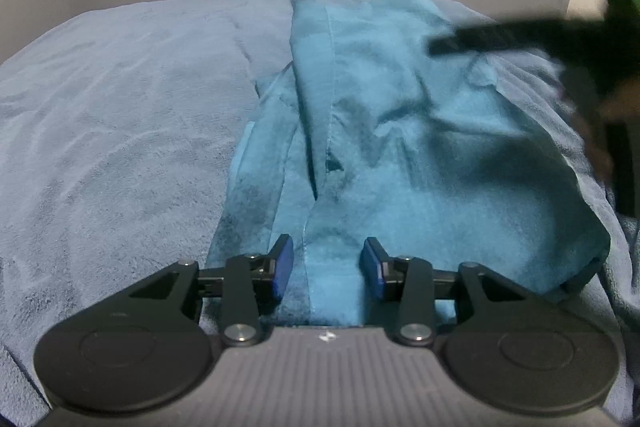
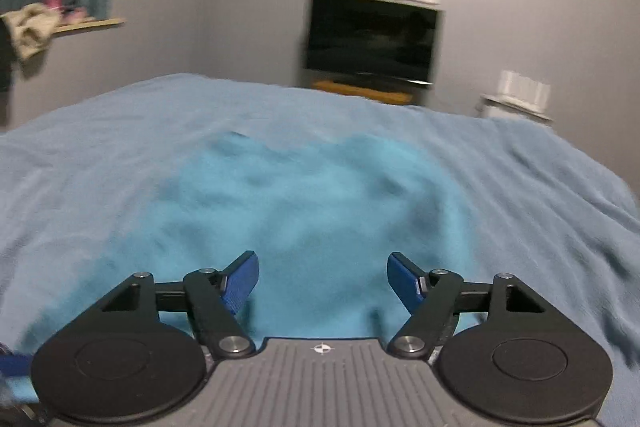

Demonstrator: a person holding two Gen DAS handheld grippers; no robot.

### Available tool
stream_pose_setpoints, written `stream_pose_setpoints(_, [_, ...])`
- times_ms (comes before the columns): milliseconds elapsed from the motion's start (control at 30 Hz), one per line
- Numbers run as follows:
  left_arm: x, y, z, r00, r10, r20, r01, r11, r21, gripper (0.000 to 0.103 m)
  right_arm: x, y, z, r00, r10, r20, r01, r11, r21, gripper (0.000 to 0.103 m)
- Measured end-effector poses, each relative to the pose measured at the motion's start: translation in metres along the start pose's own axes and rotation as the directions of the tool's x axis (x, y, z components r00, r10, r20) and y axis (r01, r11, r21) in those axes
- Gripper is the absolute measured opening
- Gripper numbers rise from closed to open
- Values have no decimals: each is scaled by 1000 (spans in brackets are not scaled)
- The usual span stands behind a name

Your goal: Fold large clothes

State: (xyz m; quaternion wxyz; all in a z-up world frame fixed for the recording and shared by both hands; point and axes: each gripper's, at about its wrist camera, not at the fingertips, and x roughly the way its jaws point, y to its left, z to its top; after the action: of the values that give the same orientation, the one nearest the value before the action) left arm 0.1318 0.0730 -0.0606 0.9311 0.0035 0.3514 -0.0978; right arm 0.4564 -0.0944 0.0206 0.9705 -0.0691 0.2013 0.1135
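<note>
Left gripper (image 1: 326,267) sat half-open astride the teal garment's (image 1: 400,131) hem at 6 o'clock on the bed (image 1: 120,107), pads apparently not pressing. Right gripper (image 2: 323,281) hung wide, empty. Best to pinch both hem corners evenly before folding

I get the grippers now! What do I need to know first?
Left hand-held gripper: open, low over the near edge of the teal garment, pads not pressing it.
Right hand-held gripper: open, nothing between its pads, above the garment.
The garment lies rumpled on the blue blanket, one long flap folded over.
Left: smooth it and finish folding.
</note>
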Motion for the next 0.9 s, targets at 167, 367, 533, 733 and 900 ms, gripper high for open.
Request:
stream_pose_setpoints(167, [-2,3,-2,1000,-12,-11,12,1000,-13,36,57,22,47,996,53,-75,-52,998,20,56])
stream_pose_setpoints(367, [-1,10,0,999,-22,-24,21,999,-27,36,118,44,49,983,39,-180,-17,993,120,33])
stream_pose_setpoints(533, [1,16,-2,998,-29,-54,26,998,-51,36,154,67,42,979,30,-203,-11,995,94,34])
stream_pose_setpoints(733, [3,12,1,998,-44,-53,42,998,-43,36,157,65,62,980,114,-165,-91,986,141,39])
stream_pose_setpoints(900, [3,12,-1,998,-47,-49,45,998,-45,36,168,74,73,976,139,-170,-108,978,179,71])
